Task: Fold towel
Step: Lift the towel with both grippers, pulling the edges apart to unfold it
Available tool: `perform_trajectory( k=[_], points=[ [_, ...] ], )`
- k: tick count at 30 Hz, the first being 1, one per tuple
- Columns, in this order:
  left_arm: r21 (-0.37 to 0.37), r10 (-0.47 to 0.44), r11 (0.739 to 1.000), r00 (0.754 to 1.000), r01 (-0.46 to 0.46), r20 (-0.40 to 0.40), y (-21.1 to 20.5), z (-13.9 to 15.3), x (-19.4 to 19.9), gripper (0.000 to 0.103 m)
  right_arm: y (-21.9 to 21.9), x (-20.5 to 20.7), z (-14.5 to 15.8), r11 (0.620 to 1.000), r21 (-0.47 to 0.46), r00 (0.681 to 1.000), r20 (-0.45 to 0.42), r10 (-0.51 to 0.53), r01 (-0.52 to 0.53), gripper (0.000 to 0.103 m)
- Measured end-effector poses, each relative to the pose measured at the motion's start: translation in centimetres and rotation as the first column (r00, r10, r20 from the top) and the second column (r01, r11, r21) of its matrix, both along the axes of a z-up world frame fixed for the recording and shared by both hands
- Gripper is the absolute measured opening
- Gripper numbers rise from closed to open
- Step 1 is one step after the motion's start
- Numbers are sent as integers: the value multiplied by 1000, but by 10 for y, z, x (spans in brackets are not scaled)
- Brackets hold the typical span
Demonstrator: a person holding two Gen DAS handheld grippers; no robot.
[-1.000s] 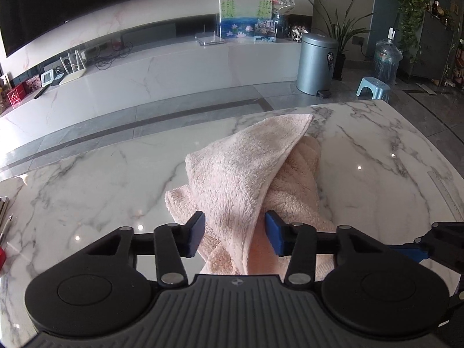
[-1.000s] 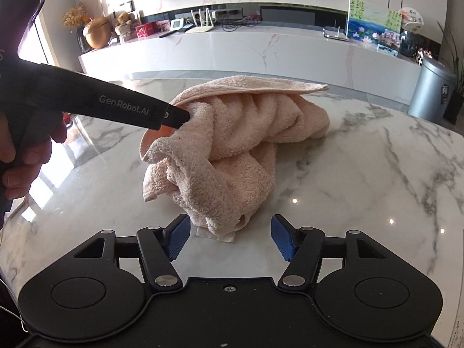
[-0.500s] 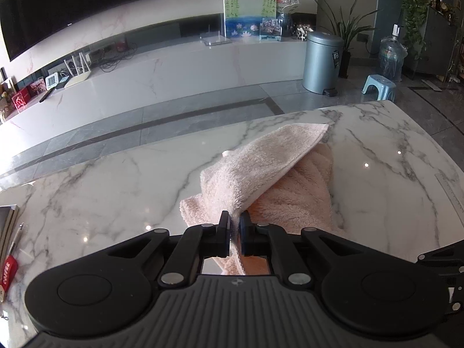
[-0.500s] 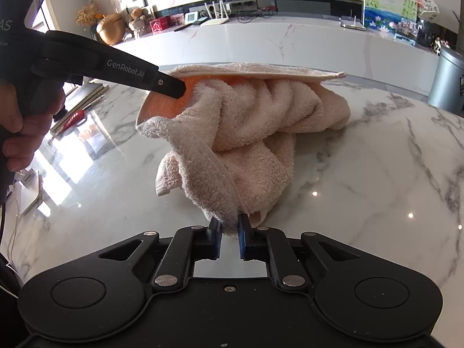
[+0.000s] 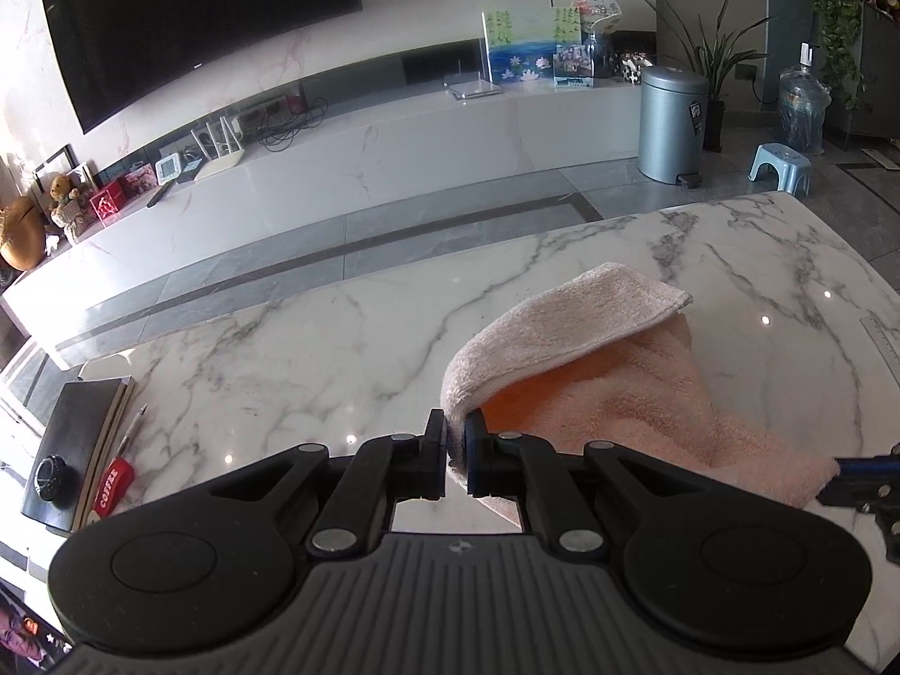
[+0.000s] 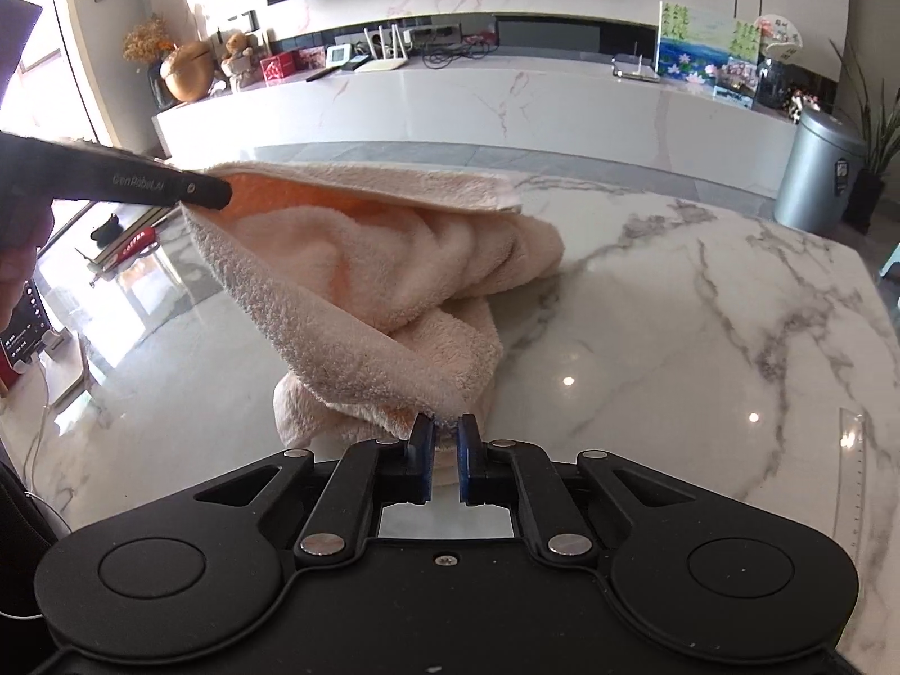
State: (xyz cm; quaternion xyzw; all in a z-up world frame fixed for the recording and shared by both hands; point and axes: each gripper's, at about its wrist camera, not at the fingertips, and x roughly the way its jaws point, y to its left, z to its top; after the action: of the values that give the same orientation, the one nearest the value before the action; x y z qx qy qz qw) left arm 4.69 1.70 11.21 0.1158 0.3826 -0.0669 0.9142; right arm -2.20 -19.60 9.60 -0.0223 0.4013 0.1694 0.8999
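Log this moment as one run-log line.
left gripper: shut on towel | right gripper: shut on towel | towel: bunched, partly lifted off table

We see a towel bunched on a marble table, lifted at two edges. Our left gripper pinches the towel's near-left edge, and our right gripper pinches another edge lower down, close to the tabletop. The cloth stretches between the two, with a flap lying over the top of the heap behind it. At the table's left end, well apart from the towel, a notebook lies with a pen just beside it. Beyond the table, across the floor, a long low counter runs along the wall under a television. A bin stands on the floor at the counter's right end, with a stool further right.
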Motion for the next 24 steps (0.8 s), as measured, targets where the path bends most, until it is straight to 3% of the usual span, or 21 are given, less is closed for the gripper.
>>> perform_trajectory(
  k=[5,11,24],
  points=[
    [-13,-11,1000,999,12,38,-5,20,-13,5,-12,4,32,999,-41,998,62,-20,22,2],
    [-25,-26,999,996,28,91,-13,43,-22,5,-21,4,58,998,-55,999,36,25,-23,4],
    [-6,-3,1000,992,3,129,-9,59,-24,5,9,-22,-23,997,-16,995,-59,80,-81,30]
  ],
)
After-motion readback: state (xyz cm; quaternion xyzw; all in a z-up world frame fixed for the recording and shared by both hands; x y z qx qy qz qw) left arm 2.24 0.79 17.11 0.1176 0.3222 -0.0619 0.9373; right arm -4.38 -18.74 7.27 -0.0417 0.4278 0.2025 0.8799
